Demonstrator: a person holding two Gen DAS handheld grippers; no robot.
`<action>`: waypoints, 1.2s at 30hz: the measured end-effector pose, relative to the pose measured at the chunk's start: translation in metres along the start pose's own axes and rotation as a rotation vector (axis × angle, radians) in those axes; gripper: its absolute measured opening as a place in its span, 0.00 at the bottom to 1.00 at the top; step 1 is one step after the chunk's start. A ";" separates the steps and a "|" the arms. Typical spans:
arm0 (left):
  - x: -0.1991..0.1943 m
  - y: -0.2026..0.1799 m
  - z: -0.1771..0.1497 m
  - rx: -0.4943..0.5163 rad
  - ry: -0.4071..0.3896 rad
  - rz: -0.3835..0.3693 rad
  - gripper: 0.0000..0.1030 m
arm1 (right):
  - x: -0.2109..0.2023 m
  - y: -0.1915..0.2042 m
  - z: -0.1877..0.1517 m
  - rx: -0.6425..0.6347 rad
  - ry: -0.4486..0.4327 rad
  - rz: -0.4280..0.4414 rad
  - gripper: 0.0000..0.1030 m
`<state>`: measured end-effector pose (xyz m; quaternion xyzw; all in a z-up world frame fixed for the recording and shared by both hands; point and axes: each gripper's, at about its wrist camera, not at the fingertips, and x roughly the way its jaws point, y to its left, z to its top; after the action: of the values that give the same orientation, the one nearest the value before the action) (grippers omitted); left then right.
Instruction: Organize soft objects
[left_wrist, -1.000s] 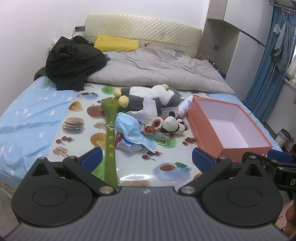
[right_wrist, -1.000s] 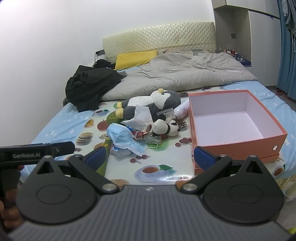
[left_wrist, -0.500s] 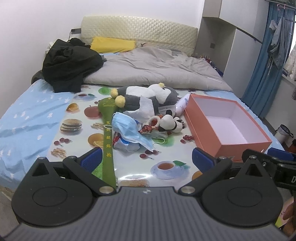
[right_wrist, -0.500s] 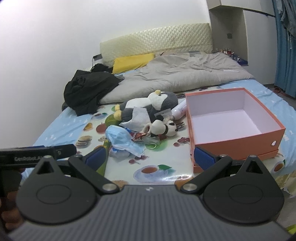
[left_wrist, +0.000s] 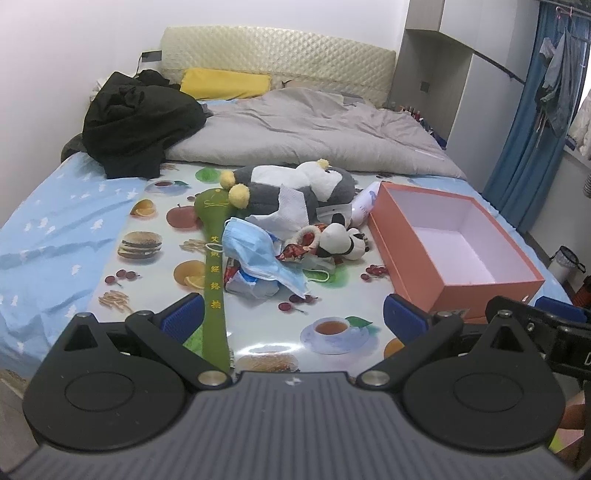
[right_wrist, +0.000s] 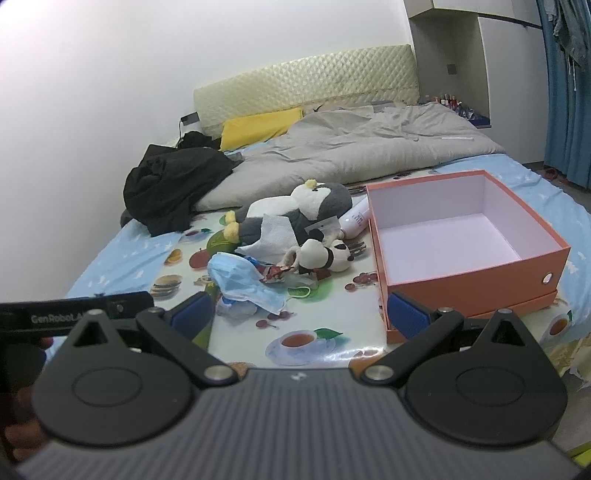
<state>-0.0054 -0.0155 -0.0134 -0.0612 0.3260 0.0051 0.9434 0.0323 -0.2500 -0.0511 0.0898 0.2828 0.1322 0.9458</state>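
Note:
A grey and white plush penguin (left_wrist: 295, 184) (right_wrist: 299, 206) lies on the printed mat (left_wrist: 155, 266) on the bed. In front of it lie a small panda plush (left_wrist: 341, 240) (right_wrist: 327, 254), a blue face mask (left_wrist: 258, 254) (right_wrist: 243, 280), a white tissue (left_wrist: 291, 212), a green massage hammer (left_wrist: 214, 258) and a white bottle (left_wrist: 364, 205). An empty orange box (left_wrist: 480, 291) (right_wrist: 476, 291) stands to the right. My left gripper (left_wrist: 293, 317) and right gripper (right_wrist: 299, 317) are both open and empty, held short of the pile near the bed's foot.
A grey duvet (left_wrist: 306, 129), a black jacket (left_wrist: 136, 122) and a yellow pillow (left_wrist: 225, 83) lie at the head of the bed. Blue curtains (left_wrist: 528, 147) hang at the right. A small bin (left_wrist: 567, 262) stands on the floor.
Both grippers have drawn back slightly and shifted; the scene sits a little lower and farther in view. Nothing on the bed has moved.

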 end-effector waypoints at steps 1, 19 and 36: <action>0.000 0.000 0.000 -0.003 -0.002 0.001 1.00 | 0.001 0.000 -0.001 0.002 0.000 0.005 1.00; 0.017 0.010 -0.001 -0.037 0.013 0.006 1.00 | 0.012 -0.006 -0.010 0.020 0.054 0.031 1.00; 0.075 0.023 -0.007 -0.030 0.063 0.010 1.00 | 0.055 -0.004 -0.008 -0.063 0.044 0.030 0.98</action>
<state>0.0479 0.0040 -0.0677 -0.0740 0.3559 0.0129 0.9315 0.0728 -0.2367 -0.0873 0.0613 0.2980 0.1571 0.9396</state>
